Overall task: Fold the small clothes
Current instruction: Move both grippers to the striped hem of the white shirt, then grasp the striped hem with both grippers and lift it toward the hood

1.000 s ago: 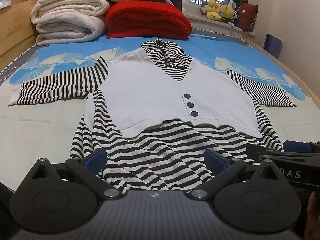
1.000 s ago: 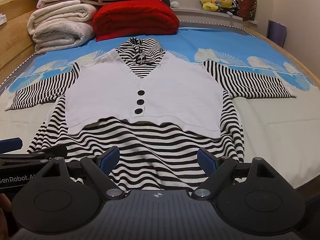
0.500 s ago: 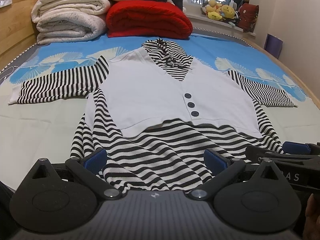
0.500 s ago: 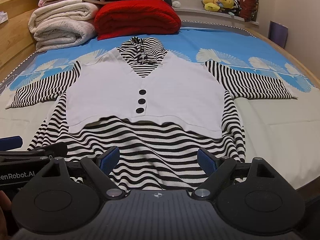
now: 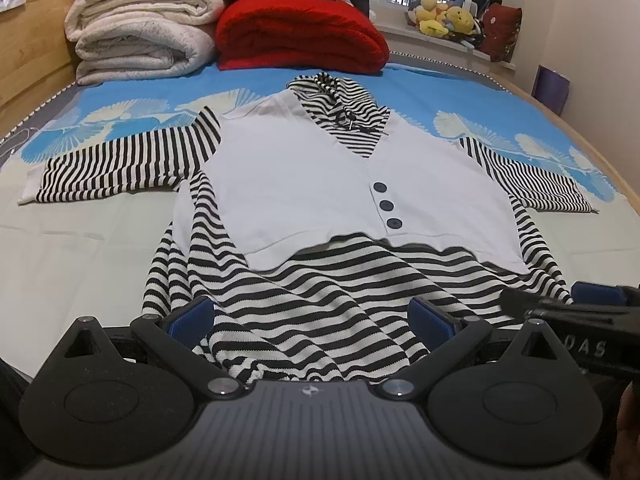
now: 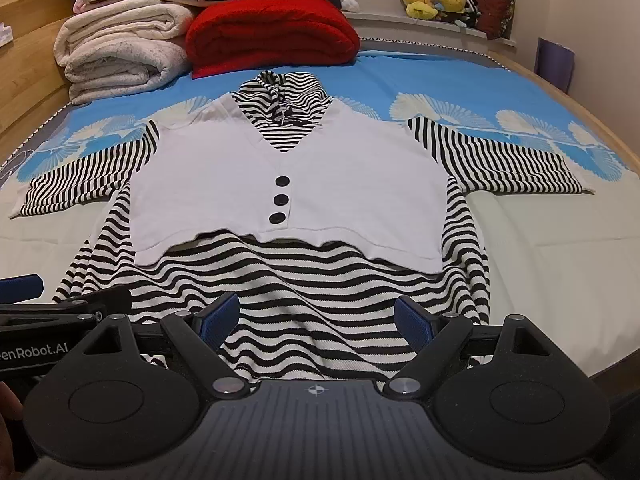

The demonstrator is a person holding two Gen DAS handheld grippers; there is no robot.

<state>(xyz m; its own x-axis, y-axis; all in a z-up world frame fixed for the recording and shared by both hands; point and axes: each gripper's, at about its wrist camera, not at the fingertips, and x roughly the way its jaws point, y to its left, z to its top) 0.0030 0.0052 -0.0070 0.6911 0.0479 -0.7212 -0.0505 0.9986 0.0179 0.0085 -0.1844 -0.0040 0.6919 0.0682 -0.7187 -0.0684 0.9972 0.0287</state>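
Holding both grippers spread wide over the hem at 6 o'clock.
Your left gripper and right gripper grasp nothing; the black-and-white striped hooded top with a white buttoned vest panel lies flat, sleeves out, on the blue fan-print bedsheet, folded red blanket at 12 o'clock.

Garment flat on bed
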